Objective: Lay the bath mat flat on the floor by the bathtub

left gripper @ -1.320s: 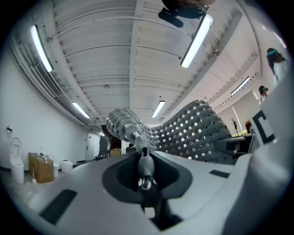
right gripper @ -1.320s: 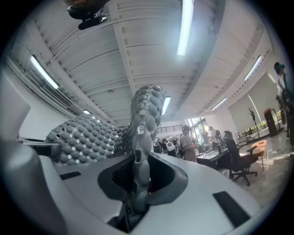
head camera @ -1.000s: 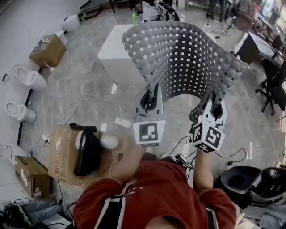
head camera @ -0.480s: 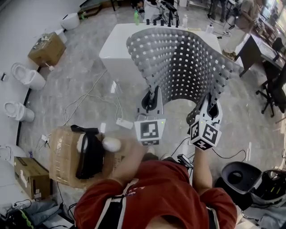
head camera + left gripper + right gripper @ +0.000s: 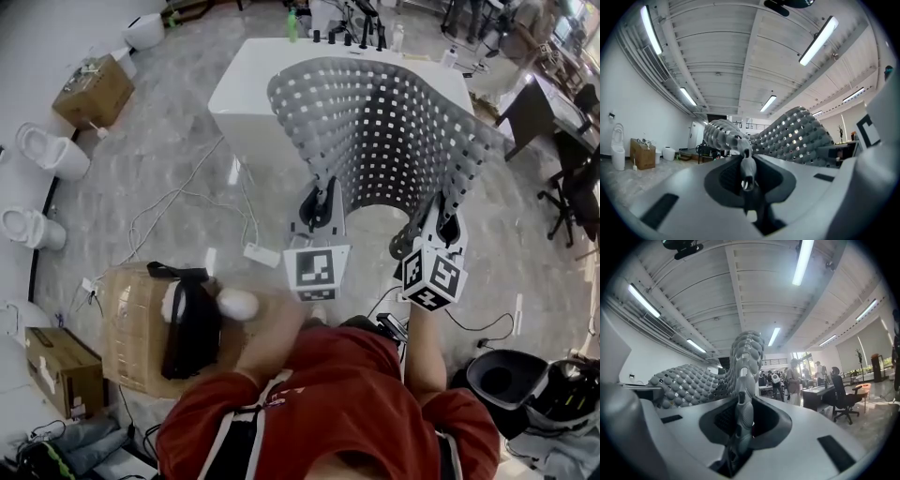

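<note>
The grey floor beside the white bathtub lies bare, seemingly the landing spot. The bath mat is held in the air before the tub, arched. The left tongs and right tongs are each nearly closed on a near corner, set apart, likely to keep it spread.

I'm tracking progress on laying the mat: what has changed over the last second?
The bath mat, held by the left gripper and the right gripper, sank slightly in front of the bathtub, whose far rim now shows above it. Unchanged: both grippers stay shut on its near edge, and the mat is arched, not yet flat.
</note>
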Demonstrator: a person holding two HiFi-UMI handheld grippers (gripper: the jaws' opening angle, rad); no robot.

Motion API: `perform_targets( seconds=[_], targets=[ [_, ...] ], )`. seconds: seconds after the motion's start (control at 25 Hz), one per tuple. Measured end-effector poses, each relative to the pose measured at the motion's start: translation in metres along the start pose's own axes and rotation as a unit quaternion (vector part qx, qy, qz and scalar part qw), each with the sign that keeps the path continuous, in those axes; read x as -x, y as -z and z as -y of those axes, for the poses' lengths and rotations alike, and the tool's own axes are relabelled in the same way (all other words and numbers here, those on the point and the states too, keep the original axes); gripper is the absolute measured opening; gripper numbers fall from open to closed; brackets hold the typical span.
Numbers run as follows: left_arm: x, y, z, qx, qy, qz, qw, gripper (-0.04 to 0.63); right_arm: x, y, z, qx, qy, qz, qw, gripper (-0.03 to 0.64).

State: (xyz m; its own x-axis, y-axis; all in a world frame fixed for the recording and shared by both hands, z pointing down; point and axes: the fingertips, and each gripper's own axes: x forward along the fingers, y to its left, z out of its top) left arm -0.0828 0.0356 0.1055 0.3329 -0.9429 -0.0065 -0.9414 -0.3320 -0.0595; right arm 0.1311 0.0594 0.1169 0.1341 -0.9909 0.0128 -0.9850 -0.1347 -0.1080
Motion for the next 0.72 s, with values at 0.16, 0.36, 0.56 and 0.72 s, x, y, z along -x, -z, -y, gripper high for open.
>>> perform_targets(
  seconds=[0.16, 0.36, 0.56, 0.72],
  targets=[
    [-0.008, 0.003, -0.008, -0.004, 0.014, 0.0, 0.9999, 0.054, -0.006, 0.004, -0.006, -0.003, 0.011, 0.002, 1.0, 0.057],
    [-0.032, 0.003, -0.003, -0.008, 0.027, -0.001, 0.9996, 0.054, -0.023, 0.008, 0.006, -0.012, 0.024, -0.003, 1.0, 0.057],
    [-0.062, 0.003, 0.014, -0.011, 0.031, 0.002, 0.9995, 0.054, -0.049, 0.008, 0.028, -0.013, 0.027, 0.002, 1.0, 0.057],
    [-0.088, 0.003, 0.035, -0.011, 0.028, 0.0, 0.9995, 0.054, -0.07, 0.007, 0.053, -0.011, 0.025, 0.002, 1.0, 0.057]
  ],
)
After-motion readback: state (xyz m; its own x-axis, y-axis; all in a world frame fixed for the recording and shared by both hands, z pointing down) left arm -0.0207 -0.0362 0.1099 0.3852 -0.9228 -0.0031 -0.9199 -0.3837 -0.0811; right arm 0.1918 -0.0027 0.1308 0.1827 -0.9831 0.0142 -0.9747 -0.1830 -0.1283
